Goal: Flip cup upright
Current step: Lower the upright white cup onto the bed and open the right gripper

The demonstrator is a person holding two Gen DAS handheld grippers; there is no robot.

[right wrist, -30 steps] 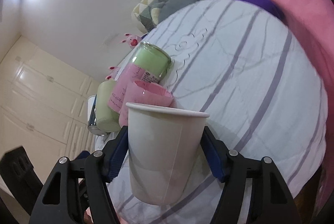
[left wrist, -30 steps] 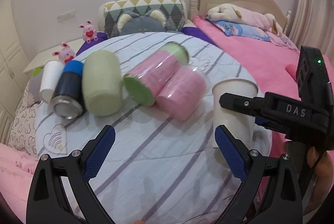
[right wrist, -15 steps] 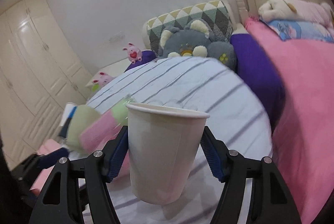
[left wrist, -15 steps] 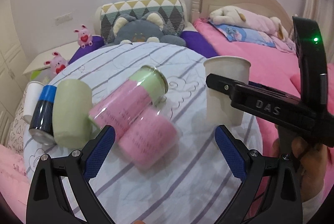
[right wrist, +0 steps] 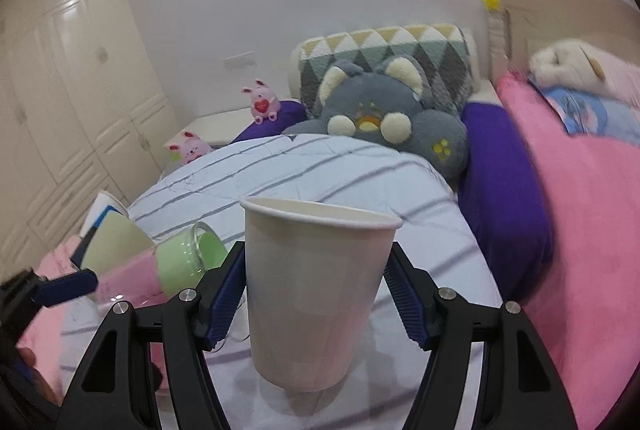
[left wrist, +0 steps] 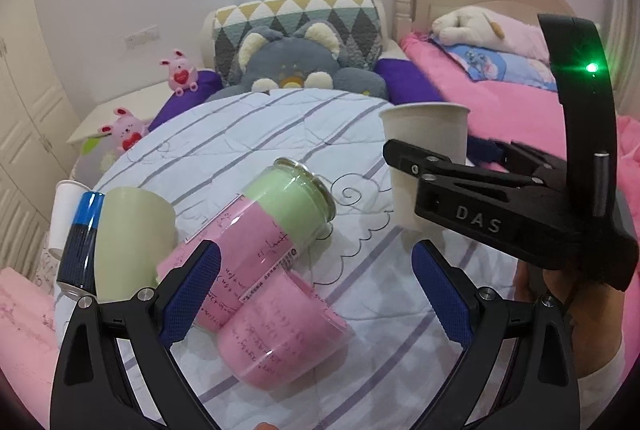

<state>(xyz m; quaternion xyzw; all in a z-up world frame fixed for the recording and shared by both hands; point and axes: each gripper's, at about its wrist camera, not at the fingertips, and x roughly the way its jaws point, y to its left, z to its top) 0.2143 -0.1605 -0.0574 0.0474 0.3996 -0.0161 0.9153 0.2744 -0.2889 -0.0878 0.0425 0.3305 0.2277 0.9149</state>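
A white paper cup (right wrist: 312, 294) stands upright, mouth up, between the blue pads of my right gripper (right wrist: 316, 298), which is shut on it. Its base is at or just above the striped round table (right wrist: 304, 165); I cannot tell if it touches. In the left wrist view the same cup (left wrist: 424, 149) shows at the right with the right gripper's black body (left wrist: 500, 218) around it. My left gripper (left wrist: 316, 298) is open and empty, low over the lying cups.
Lying on the table are a pink and green cup (left wrist: 272, 230), a pink cup (left wrist: 280, 334), a pale green cup (left wrist: 128, 234), a blue can (left wrist: 80, 238) and another white cup (left wrist: 64, 205). A grey plush (left wrist: 296, 69) and pink bed (left wrist: 520, 101) lie behind.
My right gripper has turned level with the white cup and brought it down toward the table. The left view has shifted; the lying cups now sit lower and nearer its fingers.
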